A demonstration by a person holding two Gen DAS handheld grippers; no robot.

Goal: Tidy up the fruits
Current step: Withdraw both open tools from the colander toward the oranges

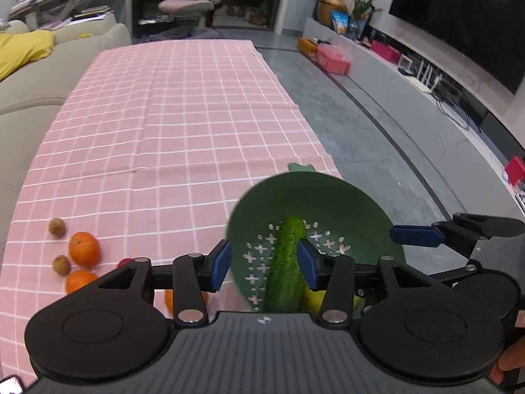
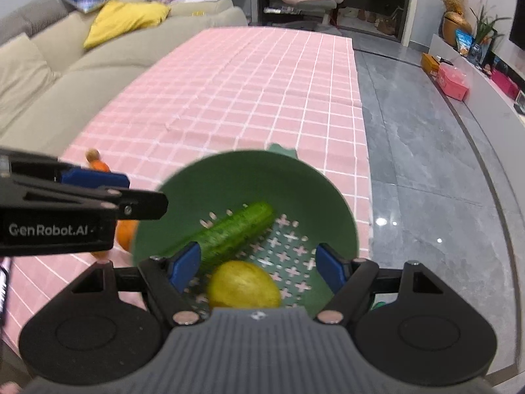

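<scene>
Both the left gripper (image 1: 264, 264) and right gripper (image 2: 259, 267) hang spread above the colander's (image 2: 203, 187) cucumber (image 2: 233, 234).

left claw (image 1: 265, 264): black linkage arms, blue finger pads, silver pivot screws, ribbed grey housing | right claw (image 2: 259, 267): same build | white "GenRobot.AI" lettering on the left claw's black side | bare fingertips (image 1: 507, 359) at its edge

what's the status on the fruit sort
Left gripper open over the cucumber in the colander. Right gripper open above the lemon. Oranges and kiwis on cloth.
</scene>
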